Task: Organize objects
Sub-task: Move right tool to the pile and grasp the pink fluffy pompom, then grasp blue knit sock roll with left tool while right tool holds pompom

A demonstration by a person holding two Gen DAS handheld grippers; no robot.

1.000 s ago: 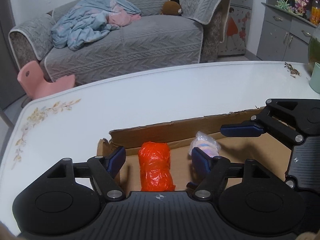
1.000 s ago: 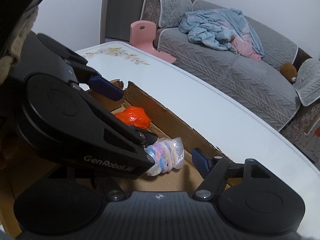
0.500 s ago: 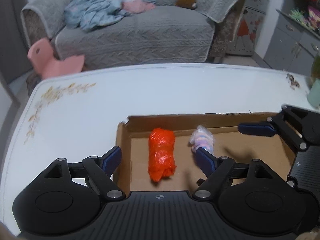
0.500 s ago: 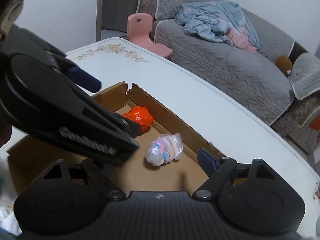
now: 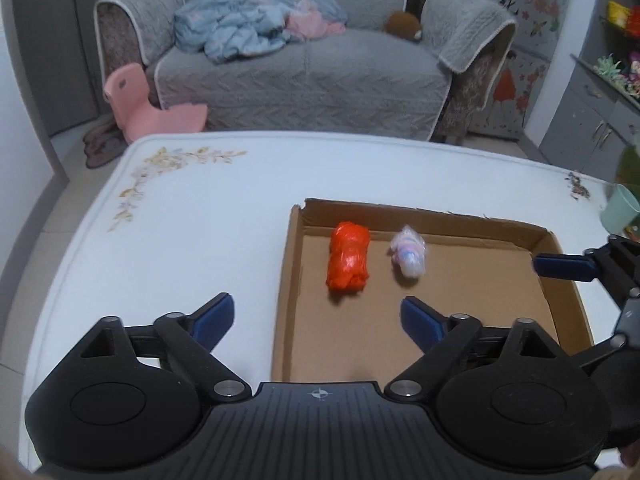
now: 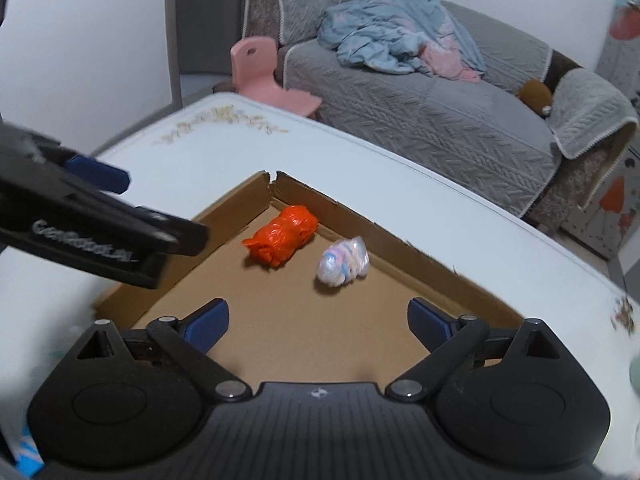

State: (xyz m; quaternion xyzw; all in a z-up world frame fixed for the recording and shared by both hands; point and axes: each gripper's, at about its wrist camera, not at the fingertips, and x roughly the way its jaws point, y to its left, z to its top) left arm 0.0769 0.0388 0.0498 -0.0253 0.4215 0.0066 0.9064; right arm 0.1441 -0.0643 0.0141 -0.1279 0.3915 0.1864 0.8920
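- Living room backdrop: grey sofa [image 5: 304, 60] across the top of both views, a crumpled blue blanket [image 5: 244, 28] on its seat, a pink child's chair [image 5: 148, 104] on the floor at its left end.
- White table [image 5: 192, 232] with a floral print at its corner fills mid-frame; a green cup [image 5: 620, 214] sits at the right edge of the left wrist view.
- Shallow cardboard tray [image 5: 480, 320] lies flat on the table, centre-right in the left wrist view, its far-left corner torn open.
- Orange plastic-wrapped bundle [image 5: 348, 256] lies on the tray floor near the far-left corner; beside it to the right, apart from it, a clear bag of pastel items [image 5: 408, 250]. Both rest loose on the cardboard, touching no finger.
- Left gripper [image 5: 316, 318]: jaws have just been opening and stand spread wide, nothing between them; left finger over the bare table, right finger over the tray.
- Right gripper [image 6: 316, 320]: jaws likewise have just been opening, wide apart, empty, both blue pads [image 6: 208, 322] over the tray floor, short of the two bundles.
- Each gripper shows in the other's view: the right one at the right edge of the left wrist view, the left one at the left of the right wrist view, slightly blurred.
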